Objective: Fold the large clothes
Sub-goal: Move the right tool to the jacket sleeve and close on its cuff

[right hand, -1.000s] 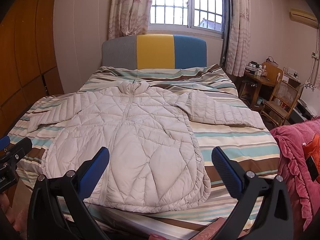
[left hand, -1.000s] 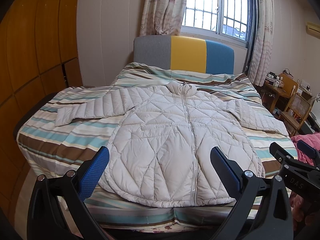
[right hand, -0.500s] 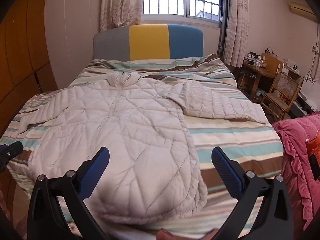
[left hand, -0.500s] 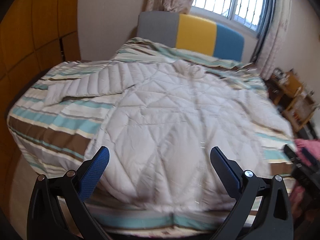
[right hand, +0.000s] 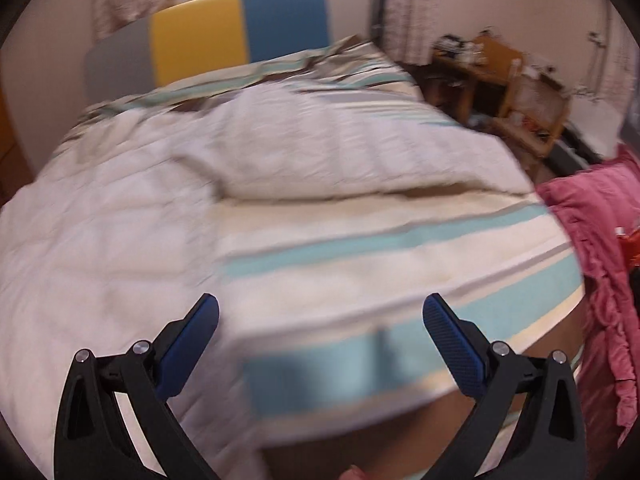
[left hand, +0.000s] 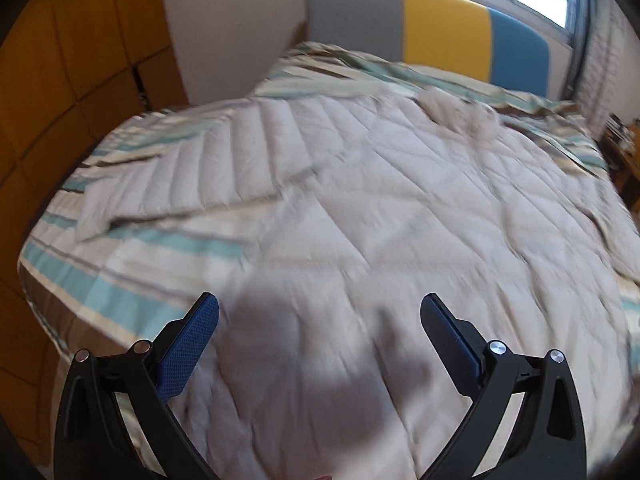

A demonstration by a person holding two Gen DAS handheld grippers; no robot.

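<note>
A cream quilted puffer jacket (left hand: 380,220) lies spread flat on the striped bed (left hand: 132,256), collar toward the headboard, sleeves out to both sides. My left gripper (left hand: 320,312) hangs open low over the jacket's lower left body, with nothing between its fingers. In the right wrist view the jacket (right hand: 100,232) fills the left side and its right sleeve (right hand: 360,160) stretches across the bedding. My right gripper (right hand: 320,312) is open above the striped bedspread (right hand: 400,264) just beside the jacket's right edge. Both views are motion-blurred.
A grey, yellow and blue headboard (left hand: 440,28) stands under the window. Wooden wardrobe panels (left hand: 60,60) run along the left. A pink blanket (right hand: 600,260) lies at the bed's right side, with a wooden desk and chair (right hand: 520,88) behind it.
Both grippers have moved forward and down toward the bed, so the jacket now fills the views. The right one swung to the jacket's right edge. Both stayed open.
</note>
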